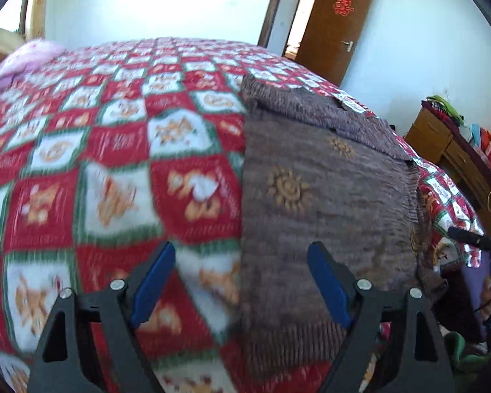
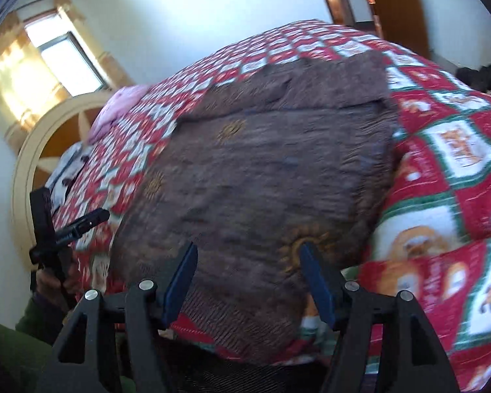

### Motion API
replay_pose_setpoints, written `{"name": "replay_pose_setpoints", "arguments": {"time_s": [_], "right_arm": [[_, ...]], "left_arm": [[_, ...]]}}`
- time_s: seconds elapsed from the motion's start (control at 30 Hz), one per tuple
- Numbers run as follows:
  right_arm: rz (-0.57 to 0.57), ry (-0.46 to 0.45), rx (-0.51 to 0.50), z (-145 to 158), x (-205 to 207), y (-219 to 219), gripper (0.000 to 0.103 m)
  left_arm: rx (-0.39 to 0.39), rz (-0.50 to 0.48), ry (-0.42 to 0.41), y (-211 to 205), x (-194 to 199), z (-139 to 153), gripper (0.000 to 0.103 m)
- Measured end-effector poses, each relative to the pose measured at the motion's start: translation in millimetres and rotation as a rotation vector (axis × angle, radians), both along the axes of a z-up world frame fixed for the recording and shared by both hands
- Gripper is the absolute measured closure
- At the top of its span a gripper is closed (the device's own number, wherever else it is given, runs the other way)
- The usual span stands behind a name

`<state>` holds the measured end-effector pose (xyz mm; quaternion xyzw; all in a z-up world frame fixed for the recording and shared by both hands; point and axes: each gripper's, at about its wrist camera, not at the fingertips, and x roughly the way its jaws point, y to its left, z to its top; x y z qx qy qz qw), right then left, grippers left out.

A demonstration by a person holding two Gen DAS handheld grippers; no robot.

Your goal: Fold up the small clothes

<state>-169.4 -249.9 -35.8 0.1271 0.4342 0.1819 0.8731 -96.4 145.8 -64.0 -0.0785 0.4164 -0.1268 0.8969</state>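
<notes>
One brown knitted garment with gold sun motifs (image 1: 314, 196) (image 2: 262, 177) lies flat on the bed's red, white and green checked quilt (image 1: 114, 150) (image 2: 448, 177), just ahead of both claws. The left claw (image 1: 242, 281) hovers released over its left edge; the right claw (image 2: 247, 280) is released above its near hem. One pink pillow (image 1: 26, 59) lies far ahead; one brown wooden door (image 1: 337, 23) stands open beyond.

Sign: red paper double-happiness character (囍) (image 1: 342, 6) | On: upper panel of the open brown wooden door (image 1: 337, 29), near its top edge, left wrist view | Other text: red, white and green checked bedspread (image 1: 114, 150) carries printed squares with marks too blurred to read | Right wrist view: no legible text
</notes>
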Motion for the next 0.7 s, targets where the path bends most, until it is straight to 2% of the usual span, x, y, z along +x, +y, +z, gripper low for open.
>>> {"name": "replay_pose_setpoints", "arguments": {"time_s": [0.1, 0.27, 0.37, 0.43, 0.5, 0.53, 0.57, 0.6, 0.7], "right_arm": [[0.032, -0.002, 0.003, -3.4, -2.3, 11.4, 0.037], [0.07, -0.017, -0.005, -0.8, -1.1, 23.5, 0.037], [0.088, -0.019, -0.001, 1.5, 3.1, 30.8, 0.037], [0.096, -0.025, 0.0, 3.8, 5.5, 34.6, 0.037], [0.1, -0.036, 0.011, 7.3, 7.9, 36.9, 0.037], [0.102, -0.042, 0.02, 8.8, 9.2, 38.1, 0.037], [0.105, -0.046, 0.026, 9.9, 10.4, 39.3, 0.037], [0.108, -0.048, 0.031, 10.5, 11.8, 40.8, 0.037], [0.111, -0.051, 0.038, 10.6, 15.6, 45.5, 0.037]], "left_arm": [[-0.053, -0.042, 0.059, 1.1, -10.3, -7.6, 0.023], [-0.029, -0.087, 0.113, -7.5, -22.7, -25.6, 0.027], [-0.056, -0.113, 0.175, -15.8, -26.7, -38.4, 0.044], [-0.013, -0.142, 0.185, -25.1, -31.1, -39.4, 0.051], [0.001, -0.175, 0.203, -30.5, -33.6, -40.3, 0.07], [0.013, -0.173, 0.205, -32.2, -33.3, -41.0, 0.075], [0.02, -0.164, 0.206, -32.5, -32.7, -41.2, 0.087], [0.019, -0.154, 0.21, -31.5, -31.5, -41.8, 0.094], [-0.059, -0.147, 0.214, -26.9, -27.1, -39.4, 0.098]]}}
